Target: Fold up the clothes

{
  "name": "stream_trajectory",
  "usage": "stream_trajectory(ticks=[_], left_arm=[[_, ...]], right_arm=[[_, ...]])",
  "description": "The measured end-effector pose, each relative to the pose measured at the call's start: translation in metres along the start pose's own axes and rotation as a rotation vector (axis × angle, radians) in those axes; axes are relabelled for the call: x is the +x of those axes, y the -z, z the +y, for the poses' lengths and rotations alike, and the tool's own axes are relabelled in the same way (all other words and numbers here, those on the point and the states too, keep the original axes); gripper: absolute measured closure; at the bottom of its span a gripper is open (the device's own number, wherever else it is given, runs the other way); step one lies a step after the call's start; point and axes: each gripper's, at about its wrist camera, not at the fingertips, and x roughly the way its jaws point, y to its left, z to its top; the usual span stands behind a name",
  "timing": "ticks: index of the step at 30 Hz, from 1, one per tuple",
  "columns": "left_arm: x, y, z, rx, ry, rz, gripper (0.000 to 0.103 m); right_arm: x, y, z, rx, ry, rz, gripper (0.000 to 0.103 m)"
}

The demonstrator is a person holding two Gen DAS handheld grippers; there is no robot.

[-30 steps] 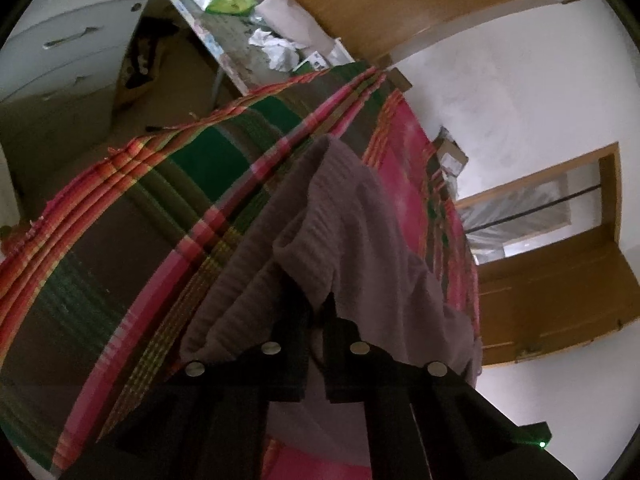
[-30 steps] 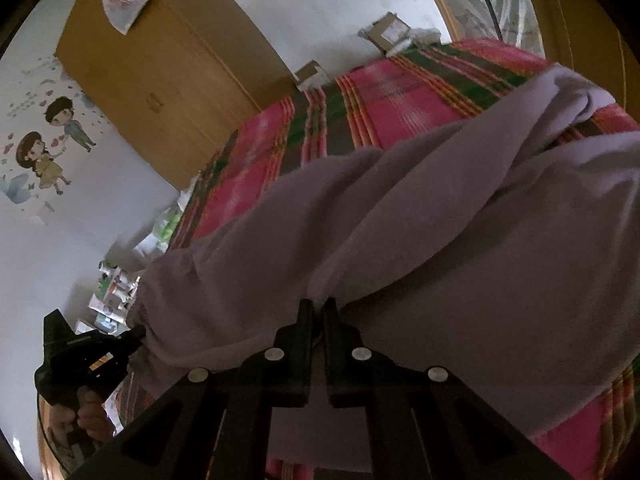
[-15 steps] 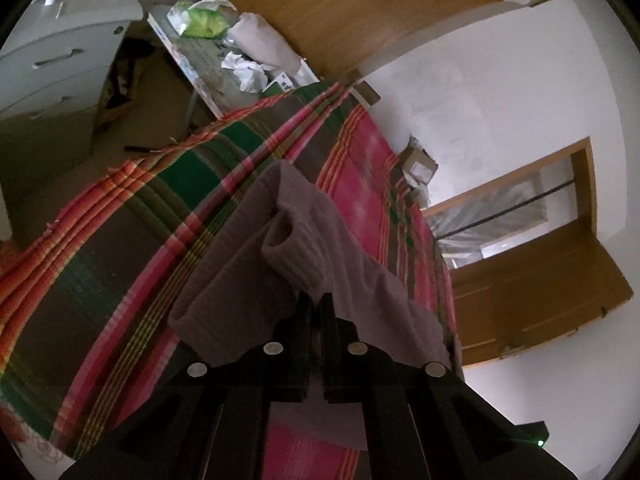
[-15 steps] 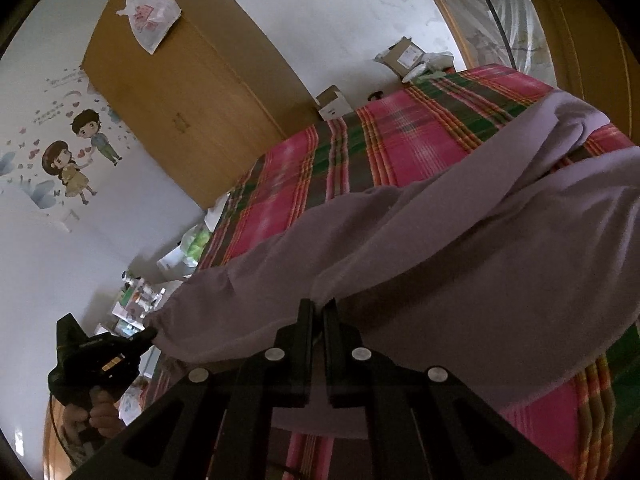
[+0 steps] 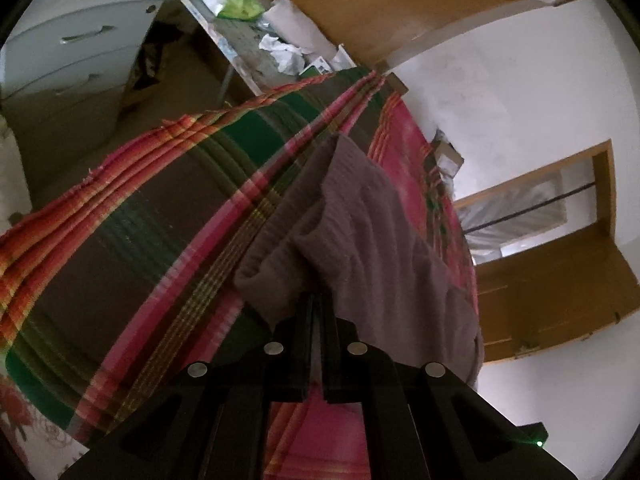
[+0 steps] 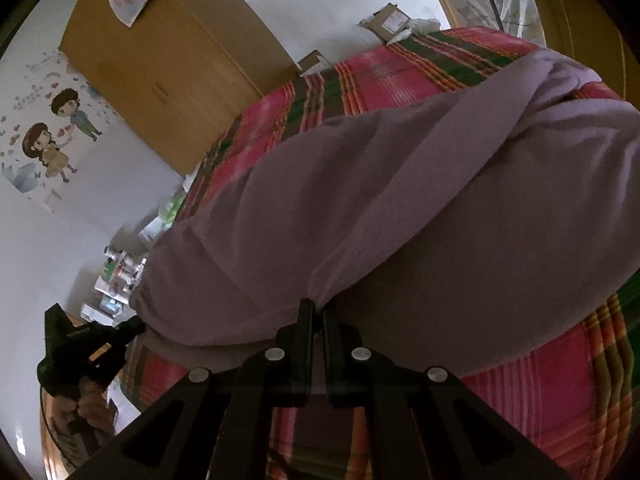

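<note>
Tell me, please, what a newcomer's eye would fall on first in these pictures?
Probably the mauve knit garment, sprawled over the bright pink-and-green plaid bedspread. Both the left gripper and the right gripper have their jaws shut on its edge. On the white wall left of the wooden wardrobe is a cartoon-couple sticker.

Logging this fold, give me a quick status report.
Left hand-held gripper shut on mauve sweater. Right hand-held gripper shut on it too. Sweater bunched on plaid blanket. Nothing in the way.

Right tool (image 6: 316, 312) apparently pinches the mauve garment (image 6: 400, 216) over the plaid bedspread (image 6: 552, 400).
</note>
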Motion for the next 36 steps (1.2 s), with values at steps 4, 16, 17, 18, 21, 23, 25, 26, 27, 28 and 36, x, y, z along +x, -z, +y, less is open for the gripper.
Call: stream_trajectory(ticks=[4,16,17,18,21,23,25,26,27,28,36], left_arm=[[0.0,-0.001,0.002,-0.024,0.025,0.006,0.1],[0.002,-0.003,-0.02,-0.014,0.042,0.035,0.074],[0.0,-0.003,-0.021,-0.015,0.058,0.031,0.074],[-0.001,-0.003,-0.022,-0.017,0.061,0.028,0.074],[0.004,-0.005,-0.021,-0.038,0.017,0.031,0.074],[0.011,-0.008,-0.018,-0.075,-0.007,0.047,0.074],[0.016,-0.01,-0.014,-0.121,-0.021,0.054,0.074],[0.016,-0.011,-0.014,-0.126,-0.023,0.049,0.074],[0.016,-0.011,-0.014,-0.122,-0.021,0.043,0.074],[0.015,-0.011,-0.013,-0.124,-0.016,0.039,0.074],[0.0,-0.008,-0.015,-0.086,0.005,-0.035,0.095]], right_arm=[[0.005,0.002,-0.004,0.017,0.005,0.021,0.099],[0.007,0.002,-0.011,0.035,-0.007,0.033,0.099],[0.007,0.002,-0.011,0.035,-0.009,0.034,0.098],[0.007,0.002,-0.012,0.037,-0.011,0.036,0.098],[0.01,0.002,-0.01,0.038,-0.014,0.038,0.098],[0.011,0.001,-0.009,0.035,-0.015,0.037,0.098],[0.011,0.001,-0.009,0.032,-0.017,0.036,0.098],[0.01,0.002,-0.01,0.032,-0.019,0.036,0.098],[0.01,0.002,-0.011,0.034,-0.023,0.036,0.098],[0.011,0.002,-0.011,0.036,-0.025,0.037,0.098],[-0.005,0.001,0.002,-0.037,-0.028,-0.024,0.099]])
